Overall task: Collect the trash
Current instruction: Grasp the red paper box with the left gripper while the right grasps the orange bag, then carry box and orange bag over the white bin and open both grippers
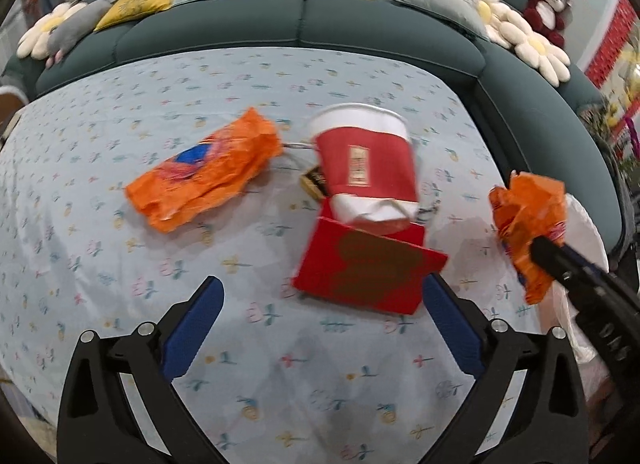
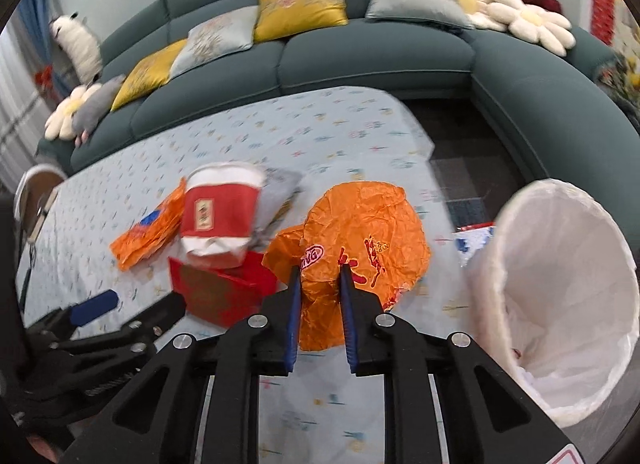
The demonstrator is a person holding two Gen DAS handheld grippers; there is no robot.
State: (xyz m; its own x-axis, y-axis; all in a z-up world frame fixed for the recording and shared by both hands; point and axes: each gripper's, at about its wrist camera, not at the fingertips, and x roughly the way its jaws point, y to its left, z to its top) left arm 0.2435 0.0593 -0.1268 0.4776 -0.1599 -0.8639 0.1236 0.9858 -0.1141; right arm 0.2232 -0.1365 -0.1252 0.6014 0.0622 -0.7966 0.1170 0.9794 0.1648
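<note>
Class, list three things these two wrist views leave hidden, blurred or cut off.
1. Red box: lettering smeared by blur, both views.
2. Small dark object: left view, mostly behind the paper cup.
3. Bin: right view, the white liner hides its bottom; left view, cut off by the right gripper.

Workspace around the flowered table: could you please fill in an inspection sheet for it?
Surface: table under a pale blue flowered tablecloth.
Job's things: orange wrapper lying flat; red-and-white paper cup leaning on a red box; crumpled orange wrapper; bin with white liner beside the table.
Clutter: small dark packet behind the cup.
Grippers: left gripper open, empty; right gripper shut on the crumpled orange wrapper.
Cables: nothing seen.
Surroundings: teal sofa, cushions, plush toys.
</note>
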